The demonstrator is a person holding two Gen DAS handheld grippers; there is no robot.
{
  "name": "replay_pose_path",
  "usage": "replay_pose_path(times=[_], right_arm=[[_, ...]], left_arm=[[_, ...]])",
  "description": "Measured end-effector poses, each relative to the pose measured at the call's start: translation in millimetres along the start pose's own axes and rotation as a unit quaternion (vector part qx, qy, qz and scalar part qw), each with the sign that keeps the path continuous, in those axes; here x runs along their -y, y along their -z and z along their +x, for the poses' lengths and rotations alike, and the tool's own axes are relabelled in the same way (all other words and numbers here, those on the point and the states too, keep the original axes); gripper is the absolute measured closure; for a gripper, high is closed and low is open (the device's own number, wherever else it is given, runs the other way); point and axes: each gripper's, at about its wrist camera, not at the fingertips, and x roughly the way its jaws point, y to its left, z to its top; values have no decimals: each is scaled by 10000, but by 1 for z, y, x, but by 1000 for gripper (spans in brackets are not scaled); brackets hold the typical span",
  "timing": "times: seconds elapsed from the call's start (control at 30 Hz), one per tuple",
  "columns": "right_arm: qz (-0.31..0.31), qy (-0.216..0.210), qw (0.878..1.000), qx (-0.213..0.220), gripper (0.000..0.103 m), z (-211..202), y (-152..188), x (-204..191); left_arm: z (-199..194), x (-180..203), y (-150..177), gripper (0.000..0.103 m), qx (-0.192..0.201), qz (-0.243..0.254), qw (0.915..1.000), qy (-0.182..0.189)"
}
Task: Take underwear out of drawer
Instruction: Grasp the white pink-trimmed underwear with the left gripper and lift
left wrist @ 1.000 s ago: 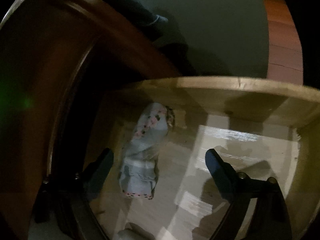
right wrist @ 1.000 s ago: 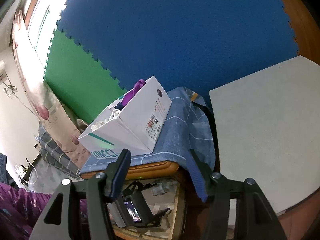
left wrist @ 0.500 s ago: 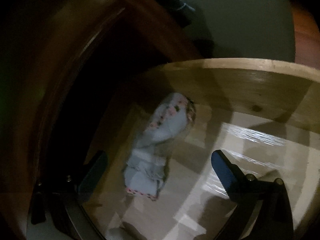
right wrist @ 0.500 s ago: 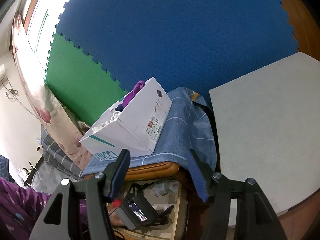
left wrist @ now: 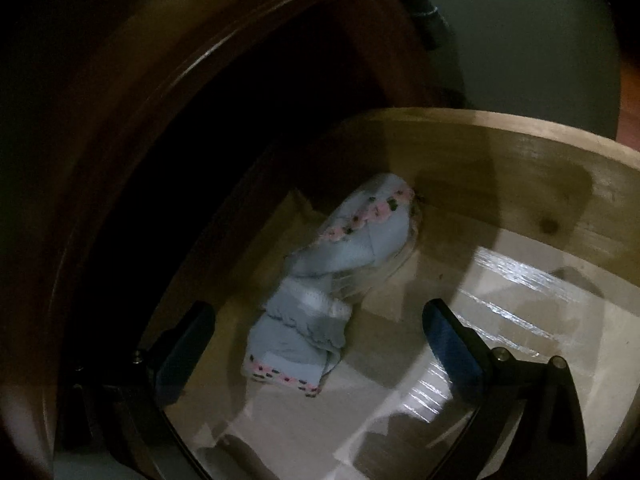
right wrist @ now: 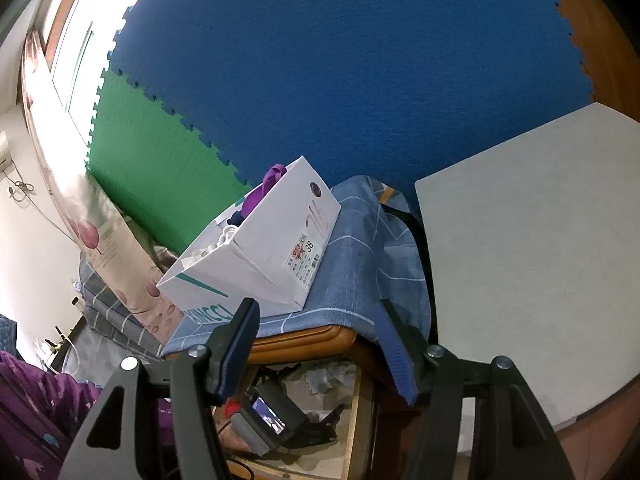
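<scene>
The open wooden drawer (left wrist: pixel 500 168) was the landmark: the pale blue underwear (left wrist: pixel 320 292) lay crumpled on its floor near the back wall, untouched. The step in hand looked like the reach-in. The left gripper (left wrist: pixel 316 344) hung over the near end of the cloth, its fingers spread wide, having just opened, holding nothing. Next it probably had to sink and pinch the bunched folds. The right gripper (right wrist: pixel 316 344) waited above the drawer, half open, empty.

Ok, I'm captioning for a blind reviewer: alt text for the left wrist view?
Pale blue underwear with pink floral trim lies crumpled on the floor of an open wooden drawer. The left gripper hangs open over it, one finger on each side, not touching.
</scene>
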Motion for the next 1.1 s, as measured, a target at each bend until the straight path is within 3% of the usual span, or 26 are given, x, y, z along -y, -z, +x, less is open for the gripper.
replay_pose_path(times=[0.13, 0.23, 0.33, 0.47, 0.6, 0.7, 0.77, 0.83, 0.87, 0.9, 0.93, 1.0, 1.1], right_arm=[[-23, 39, 10000, -12, 42, 0, 0, -1], [-72, 96, 9999, -46, 42, 2, 1, -3], [-114, 117, 9998, -65, 41, 3, 1, -4], [-94, 126, 9999, -65, 41, 3, 1, -4], [-83, 157, 9998, -76, 41, 4, 1, -4], [-78, 186, 9998, -88, 41, 6, 0, -4], [-78, 207, 9997, -93, 40, 6, 0, -4], [-78, 220, 9997, -91, 40, 6, 0, -4], [-72, 241, 9996, -91, 40, 7, 0, -4], [-66, 249, 9996, -93, 40, 8, 0, -4], [-57, 267, 9996, -91, 40, 8, -1, -4], [-45, 283, 9996, -82, 39, 9, -1, -3], [-39, 279, 9996, -59, 39, 7, 0, -2]], left_arm=[[-5, 17, 3, 0, 269, 279, 9978, -535], [7, 4, 0, 0, 126, 127, 9996, -205], [21, -16, -3, 0, -26, -331, 9991, 264], [33, -23, -6, 0, -10, -478, 9987, 202], [39, -31, -3, 0, -72, -779, 9959, 462], [37, -32, 5, 0, -46, -876, 9952, 435], [33, -31, 6, 14, -16, -910, 9939, 623], [31, -31, 8, 50, 12, -1004, 9894, 1046], [29, -26, 8, 58, 52, -926, 9893, 1127], [26, -18, 8, 76, 118, -723, 9910, 1123], [23, -6, 6, 85, 183, -380, 9940, 1009], [22, 5, 2, 89, 172, -10, 9964, 832], [30, -13, -11, 91, -74, -291, 9910, 1303]])
